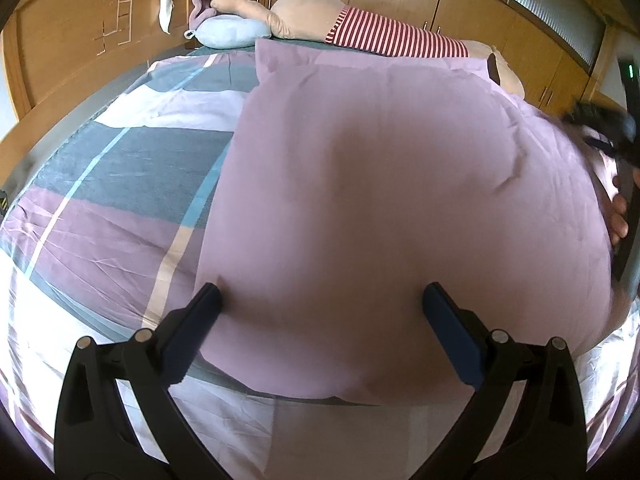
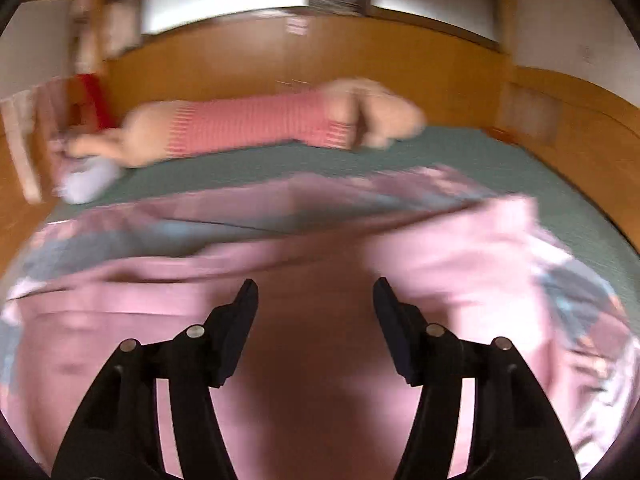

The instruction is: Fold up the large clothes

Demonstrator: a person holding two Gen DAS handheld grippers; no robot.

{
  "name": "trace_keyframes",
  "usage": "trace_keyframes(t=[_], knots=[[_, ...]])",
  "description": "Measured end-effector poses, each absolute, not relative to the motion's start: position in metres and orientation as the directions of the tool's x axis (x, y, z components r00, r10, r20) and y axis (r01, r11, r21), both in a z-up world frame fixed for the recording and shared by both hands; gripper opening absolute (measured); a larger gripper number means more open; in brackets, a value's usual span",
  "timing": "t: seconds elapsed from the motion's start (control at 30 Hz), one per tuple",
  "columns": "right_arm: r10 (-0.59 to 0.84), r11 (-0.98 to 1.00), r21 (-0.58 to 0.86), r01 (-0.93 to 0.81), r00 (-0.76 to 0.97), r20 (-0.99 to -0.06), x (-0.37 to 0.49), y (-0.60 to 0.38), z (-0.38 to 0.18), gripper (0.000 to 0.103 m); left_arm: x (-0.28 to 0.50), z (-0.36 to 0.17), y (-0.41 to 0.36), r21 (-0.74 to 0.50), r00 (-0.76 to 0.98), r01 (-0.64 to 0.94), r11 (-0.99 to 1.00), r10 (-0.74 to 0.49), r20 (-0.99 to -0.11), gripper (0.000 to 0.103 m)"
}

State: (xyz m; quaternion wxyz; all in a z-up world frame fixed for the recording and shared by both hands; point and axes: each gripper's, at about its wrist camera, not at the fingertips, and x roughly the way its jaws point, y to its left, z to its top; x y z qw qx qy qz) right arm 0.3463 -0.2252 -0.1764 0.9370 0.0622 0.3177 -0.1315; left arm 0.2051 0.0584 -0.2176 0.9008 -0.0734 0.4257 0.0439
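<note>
A large pink cover [image 1: 380, 200] lies folded over on the bed, and its patterned grey, pink and white side [image 1: 100, 200] is spread out to the left. My left gripper [image 1: 322, 296] is open wide just above the near edge of the pink fold, with nothing between its fingers. At the far right edge of the left wrist view a person's hand [image 1: 618, 216] holds the other tool, which is blurred. In the blurred right wrist view my right gripper [image 2: 316, 286] hangs over the pink cover [image 2: 320, 360] with its jaws apart and no cloth pinched between them.
A long plush toy in a red striped shirt [image 1: 384, 36] lies along the far side of the bed, with a small blue cushion [image 1: 232, 34] beside it. A green bed sheet [image 2: 280, 164] shows beyond the cover. Wooden wardrobes [image 1: 60, 40] surround the bed.
</note>
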Motion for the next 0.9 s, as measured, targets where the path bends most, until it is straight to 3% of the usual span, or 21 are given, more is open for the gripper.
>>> trace_keyframes(t=[0.1, 0.13, 0.23, 0.37, 0.5, 0.63, 0.77, 0.83, 0.9], knots=[[-0.406, 0.876, -0.068, 0.478, 0.653, -0.640, 0.359, -0.309, -0.177, 0.057, 0.204, -0.218, 0.056, -0.094, 0.643, -0.135, 0.986, 0.015, -0.765, 0.101], [-0.364, 0.864, 0.032, 0.503, 0.667, -0.650, 0.353, -0.337, -0.172, 0.068, 0.204, -0.218, 0.056, -0.089, 0.645, -0.131, 0.987, 0.017, -0.764, 0.101], [-0.230, 0.833, 0.290, 0.471, 0.772, -0.593, 0.320, -0.376, -0.147, 0.068, 0.206, -0.219, 0.055, -0.075, 0.642, -0.132, 0.988, 0.028, -0.766, 0.101], [-0.110, 0.873, 0.343, 0.348, 0.823, -0.557, 0.273, -0.372, -0.132, 0.069, 0.207, -0.220, 0.057, -0.072, 0.639, -0.136, 0.988, 0.032, -0.768, 0.101], [-0.030, 0.916, 0.278, 0.288, 0.741, -0.671, 0.276, -0.348, -0.162, 0.068, 0.206, -0.219, 0.059, -0.078, 0.639, -0.138, 0.987, 0.029, -0.769, 0.101], [-0.122, 0.909, 0.175, 0.379, 0.642, -0.757, 0.322, -0.355, -0.205, 0.065, 0.206, -0.221, 0.058, -0.073, 0.649, -0.137, 0.988, 0.034, -0.760, 0.101], [-0.226, 0.876, 0.101, 0.471, 0.587, -0.777, 0.341, -0.366, -0.218, 0.073, 0.208, -0.218, 0.054, -0.056, 0.656, -0.131, 0.990, 0.044, -0.754, 0.101], [-0.320, 0.847, 0.070, 0.527, 0.610, -0.725, 0.329, -0.361, -0.203, 0.073, 0.210, -0.214, 0.052, -0.046, 0.647, -0.138, 0.989, 0.055, -0.761, 0.101], [-0.438, 0.813, 0.108, 0.572, 0.723, -0.534, 0.280, -0.344, -0.170, 0.069, 0.208, -0.207, 0.049, -0.047, 0.656, -0.130, 0.990, 0.051, -0.753, 0.101]])
